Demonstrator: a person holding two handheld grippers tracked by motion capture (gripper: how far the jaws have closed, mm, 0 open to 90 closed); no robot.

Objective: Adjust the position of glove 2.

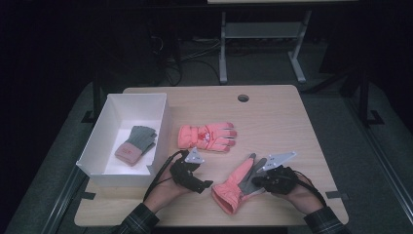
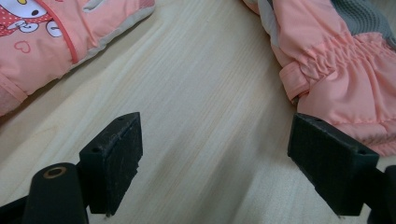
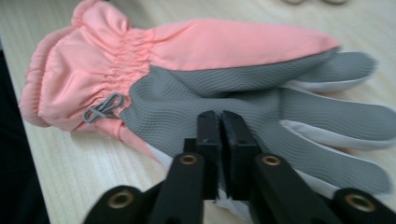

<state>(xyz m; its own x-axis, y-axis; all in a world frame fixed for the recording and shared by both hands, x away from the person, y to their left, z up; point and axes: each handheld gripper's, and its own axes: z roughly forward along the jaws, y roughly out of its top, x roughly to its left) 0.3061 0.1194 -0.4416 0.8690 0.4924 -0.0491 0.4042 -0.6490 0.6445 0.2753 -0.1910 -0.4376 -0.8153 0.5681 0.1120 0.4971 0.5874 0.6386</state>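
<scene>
Pink glove point(image 1: 237, 186) lies grey palm up at the desk's point(image 1: 277, 117) near edge, cuff toward the person. Right gripper point(image 3: 220, 122) has its fingers together, pinching the white edge fabric by the palm. Left gripper point(image 2: 229, 149) sits w/ fingers apart, nothing between them, just beside the cuff. Probably best to get a deeper bite before lifting, since a thin pinch could slip; the left could take the cuff. Its mate point(image 1: 207, 136) lies near the white box point(image 1: 97, 131), where a grey glove point(image 1: 136, 145) sits.
</scene>
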